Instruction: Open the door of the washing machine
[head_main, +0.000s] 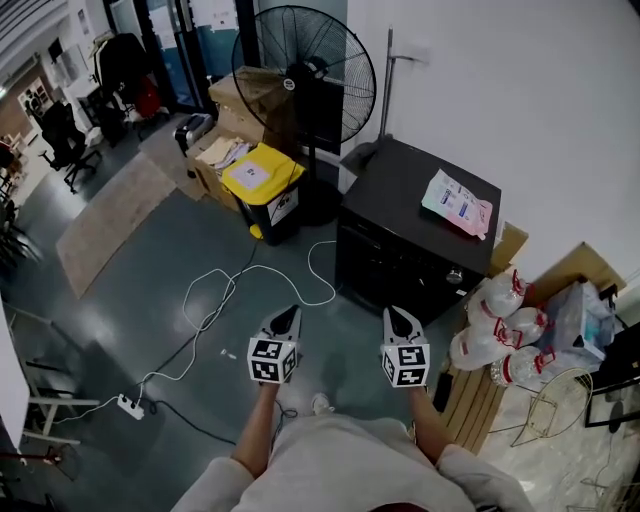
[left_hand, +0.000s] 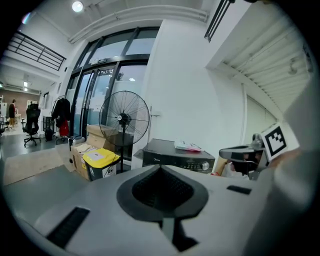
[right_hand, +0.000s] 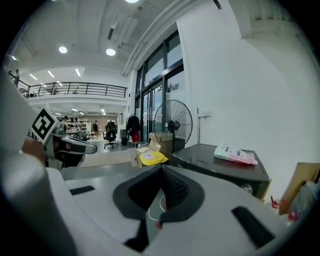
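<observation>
The left gripper (head_main: 291, 311) has its grey fingers (left_hand: 160, 189) pressed together, holding nothing. The right gripper (head_main: 392, 312) looks the same: its fingers (right_hand: 176, 187) meet at the tips and are empty. Both hang in the air, well short of the black box-shaped washing machine (head_main: 385, 262), which stands on the grey-green floor (head_main: 130, 300) ahead and slightly to the right.

Risks, as I judge them:
- A loose white cable (head_main: 308, 262) loops across the floor before the machine and could catch a foot.
- Clear plastic water bottles (head_main: 500, 330) crowd just beside its right side, so a swinging door or elbow might topple them.
- The door cannot be made out on the dark front, so closed fingers could strike the silver knob (head_main: 455, 275).

The machine stands upright with its back to the white wall (head_main: 520, 90) and its front towards the person. Its long edge runs along that wall.
</observation>
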